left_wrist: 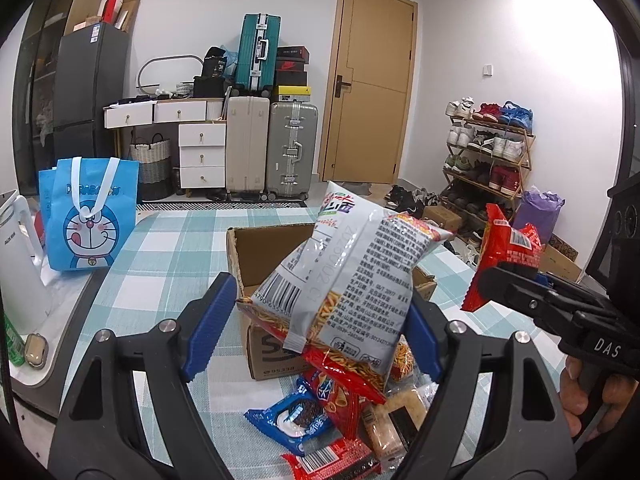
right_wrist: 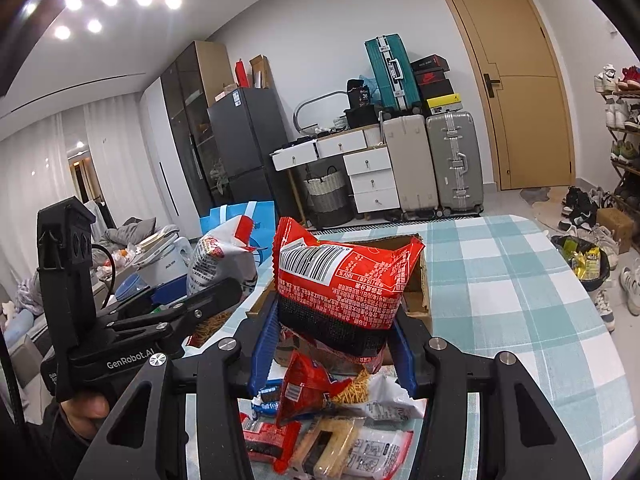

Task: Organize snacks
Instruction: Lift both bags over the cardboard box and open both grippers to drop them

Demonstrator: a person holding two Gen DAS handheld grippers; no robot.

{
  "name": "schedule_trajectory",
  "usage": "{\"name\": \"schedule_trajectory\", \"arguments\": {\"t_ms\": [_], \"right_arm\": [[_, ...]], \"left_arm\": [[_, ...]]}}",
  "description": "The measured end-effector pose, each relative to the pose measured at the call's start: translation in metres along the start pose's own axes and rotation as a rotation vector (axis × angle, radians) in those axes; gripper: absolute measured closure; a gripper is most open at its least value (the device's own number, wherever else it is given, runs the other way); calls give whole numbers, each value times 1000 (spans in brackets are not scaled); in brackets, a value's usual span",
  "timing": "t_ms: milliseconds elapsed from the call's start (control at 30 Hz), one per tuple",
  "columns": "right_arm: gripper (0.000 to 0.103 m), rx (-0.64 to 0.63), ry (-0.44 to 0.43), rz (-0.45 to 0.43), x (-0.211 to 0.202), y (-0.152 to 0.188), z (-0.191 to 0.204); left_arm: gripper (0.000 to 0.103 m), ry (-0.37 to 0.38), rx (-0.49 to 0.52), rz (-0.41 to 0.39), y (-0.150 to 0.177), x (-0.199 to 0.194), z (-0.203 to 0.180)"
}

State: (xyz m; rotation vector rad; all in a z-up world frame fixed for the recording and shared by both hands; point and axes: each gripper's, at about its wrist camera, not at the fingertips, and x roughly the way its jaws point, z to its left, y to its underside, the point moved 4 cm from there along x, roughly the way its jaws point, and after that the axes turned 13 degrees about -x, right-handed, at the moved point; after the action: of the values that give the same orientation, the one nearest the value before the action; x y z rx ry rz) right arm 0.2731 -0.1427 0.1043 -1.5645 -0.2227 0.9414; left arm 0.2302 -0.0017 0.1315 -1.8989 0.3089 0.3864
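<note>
My left gripper is shut on the lower part of a white and silver snack bag with a red bottom, and holds it tilted above an open cardboard box. My right gripper is shut on a red snack packet with its barcode facing the camera, raised in front of the same box. Each view shows the other gripper from the side: the right gripper with the red packet, the left gripper with the white bag. Below both lies a pile of loose snack packets.
The table has a teal checked cloth. A blue cartoon tote bag and a white kettle stand at its left. A bin lined with a black bag sits off the table's right side. A shoe rack and suitcases stand along the walls.
</note>
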Motion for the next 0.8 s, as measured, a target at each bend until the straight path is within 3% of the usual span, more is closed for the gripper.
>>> {"name": "schedule_trajectory", "arguments": {"t_ms": [800], "right_arm": [[53, 20, 19, 84, 76, -21, -31]], "left_arm": [[26, -94, -50, 41, -32, 89, 33]]}}
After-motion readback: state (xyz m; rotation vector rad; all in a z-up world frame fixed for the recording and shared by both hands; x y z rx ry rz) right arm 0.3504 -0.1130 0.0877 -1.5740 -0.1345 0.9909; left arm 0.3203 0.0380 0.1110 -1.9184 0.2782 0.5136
